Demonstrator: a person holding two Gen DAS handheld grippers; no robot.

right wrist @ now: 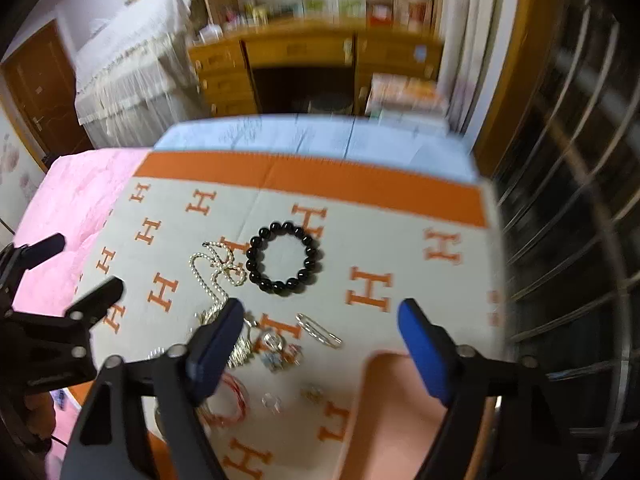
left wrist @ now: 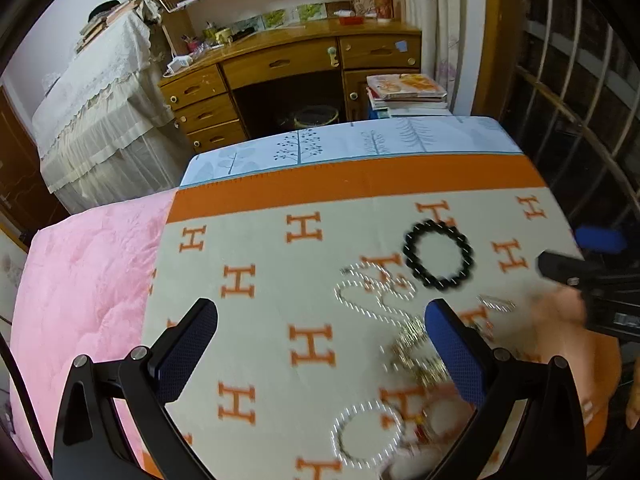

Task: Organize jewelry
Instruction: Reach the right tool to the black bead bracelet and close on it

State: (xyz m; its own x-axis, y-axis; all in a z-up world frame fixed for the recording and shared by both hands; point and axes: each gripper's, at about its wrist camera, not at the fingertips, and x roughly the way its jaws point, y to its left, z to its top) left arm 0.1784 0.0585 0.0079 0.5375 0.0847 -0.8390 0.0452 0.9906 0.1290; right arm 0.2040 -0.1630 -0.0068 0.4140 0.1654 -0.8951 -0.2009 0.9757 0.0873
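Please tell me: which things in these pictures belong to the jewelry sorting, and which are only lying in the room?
Belong to the job:
- black bead bracelet
- pearl necklace
- silver clip
- red string bracelet
- small charms

Just lying about:
- stack of books
- wooden desk
- pink quilt

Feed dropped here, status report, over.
Left gripper open, empty. Right gripper open, empty. Black bead bracelet, pearl necklace loose on blanket. Nothing blocking.
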